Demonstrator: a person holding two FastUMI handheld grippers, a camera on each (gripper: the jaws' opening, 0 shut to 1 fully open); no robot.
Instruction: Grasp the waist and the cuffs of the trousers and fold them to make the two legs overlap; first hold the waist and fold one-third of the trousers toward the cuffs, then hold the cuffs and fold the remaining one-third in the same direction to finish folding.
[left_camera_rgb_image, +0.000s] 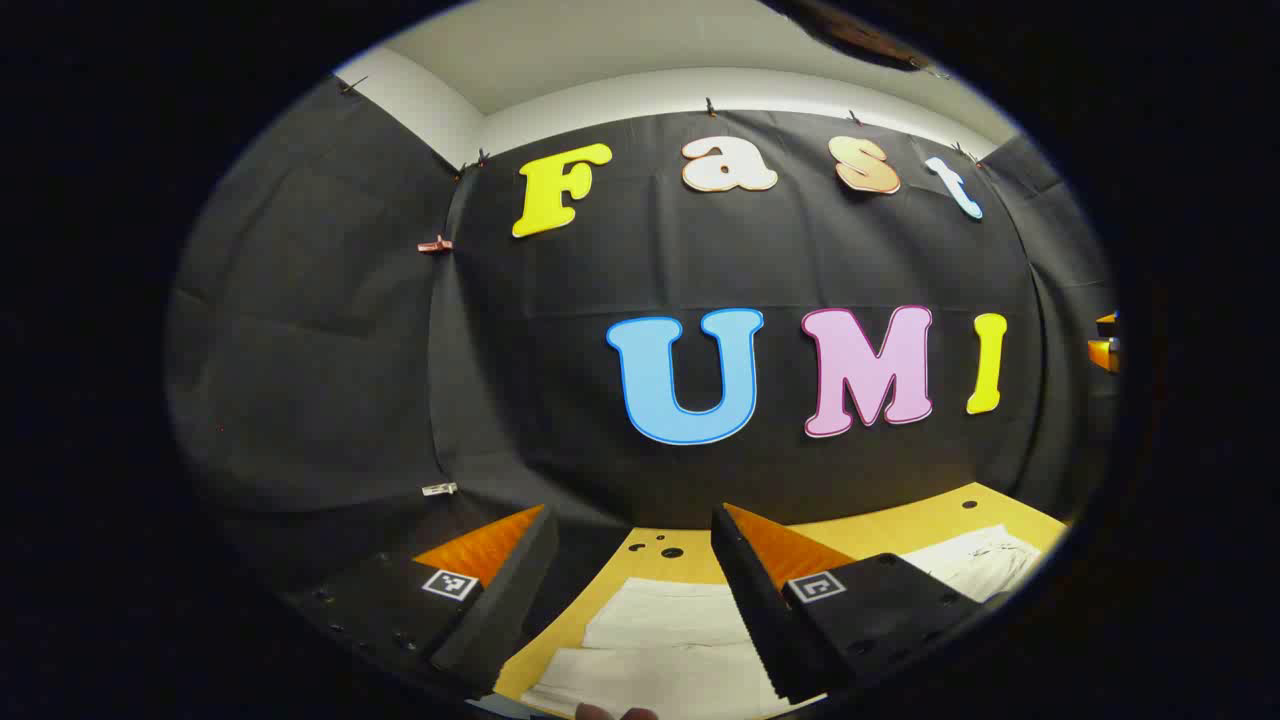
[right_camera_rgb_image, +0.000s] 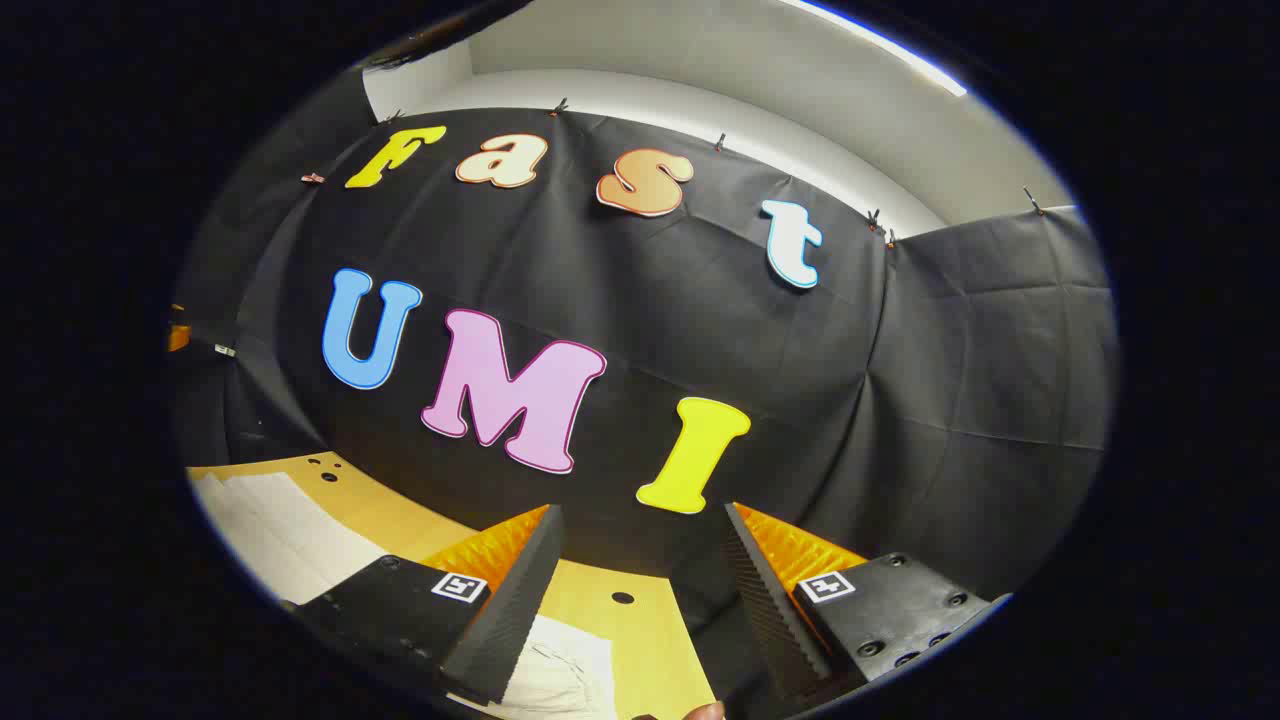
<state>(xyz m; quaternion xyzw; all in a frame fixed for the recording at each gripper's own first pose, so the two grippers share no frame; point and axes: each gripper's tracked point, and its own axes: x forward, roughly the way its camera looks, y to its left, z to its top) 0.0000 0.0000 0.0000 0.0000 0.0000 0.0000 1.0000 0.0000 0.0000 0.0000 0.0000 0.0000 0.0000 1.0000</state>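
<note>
White trousers (left_camera_rgb_image: 665, 640) lie flat on a yellow table (left_camera_rgb_image: 880, 535). In the left gripper view the cuff end of the legs sits below and between my fingers, and another part of the trousers (left_camera_rgb_image: 975, 560) lies to the right. My left gripper (left_camera_rgb_image: 635, 530) is open, raised above the cloth, holding nothing. In the right gripper view the trousers (right_camera_rgb_image: 285, 535) stretch along the table at the left, and a wrinkled part (right_camera_rgb_image: 565, 675) lies under my fingers. My right gripper (right_camera_rgb_image: 640, 525) is open and holds nothing, above the table (right_camera_rgb_image: 600, 610).
The black cloth wall stands close behind the table's far edge. Small round holes (left_camera_rgb_image: 665, 550) dot the tabletop near that edge. A fingertip (left_camera_rgb_image: 615, 712) shows at the bottom rim of the left gripper view.
</note>
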